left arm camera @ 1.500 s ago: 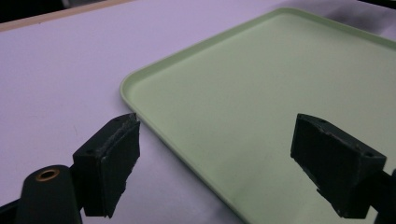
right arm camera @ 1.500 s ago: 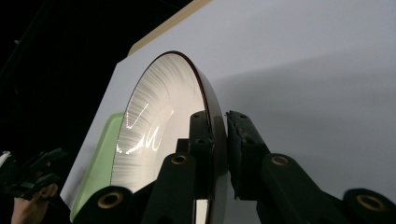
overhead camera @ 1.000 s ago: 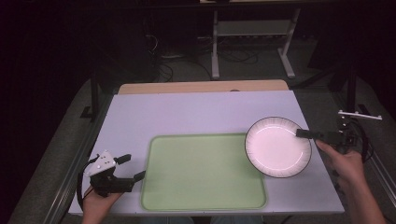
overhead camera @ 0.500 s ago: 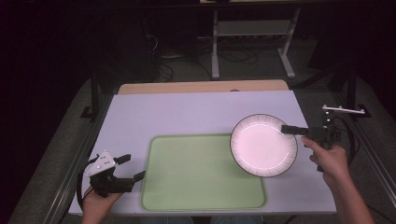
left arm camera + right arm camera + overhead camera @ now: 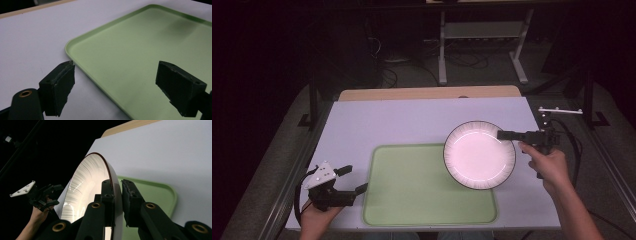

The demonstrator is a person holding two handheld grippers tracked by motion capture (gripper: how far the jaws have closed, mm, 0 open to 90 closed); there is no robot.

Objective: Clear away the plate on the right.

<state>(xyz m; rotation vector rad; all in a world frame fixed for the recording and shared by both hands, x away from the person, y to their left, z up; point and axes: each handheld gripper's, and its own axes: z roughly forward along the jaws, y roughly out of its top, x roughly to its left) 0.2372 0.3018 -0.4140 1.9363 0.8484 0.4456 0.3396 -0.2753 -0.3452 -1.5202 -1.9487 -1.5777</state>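
A white plate [image 5: 478, 155] with a dark ribbed rim hangs in the air over the right end of the green tray [image 5: 412, 195]. My right gripper [image 5: 503, 135] is shut on the plate's right rim; in the right gripper view the jaws pinch the plate [image 5: 85, 187] edge-on, with the tray [image 5: 155, 192] behind. My left gripper [image 5: 352, 179] rests at the table's front left, open with nothing between its jaws, just left of the tray. Its own view has the gripper [image 5: 122, 85] straddling the tray's near corner [image 5: 72, 47].
The tray lies on a pale lavender tabletop [image 5: 412, 120] with a wooden strip [image 5: 427, 93] along its far edge. A metal stand [image 5: 482, 40] and cables stand on the dark floor beyond. Table rails run down both sides.
The right gripper has carried the plate leftward, from the bare table at the right to above the tray's right end. The left gripper has stayed put.
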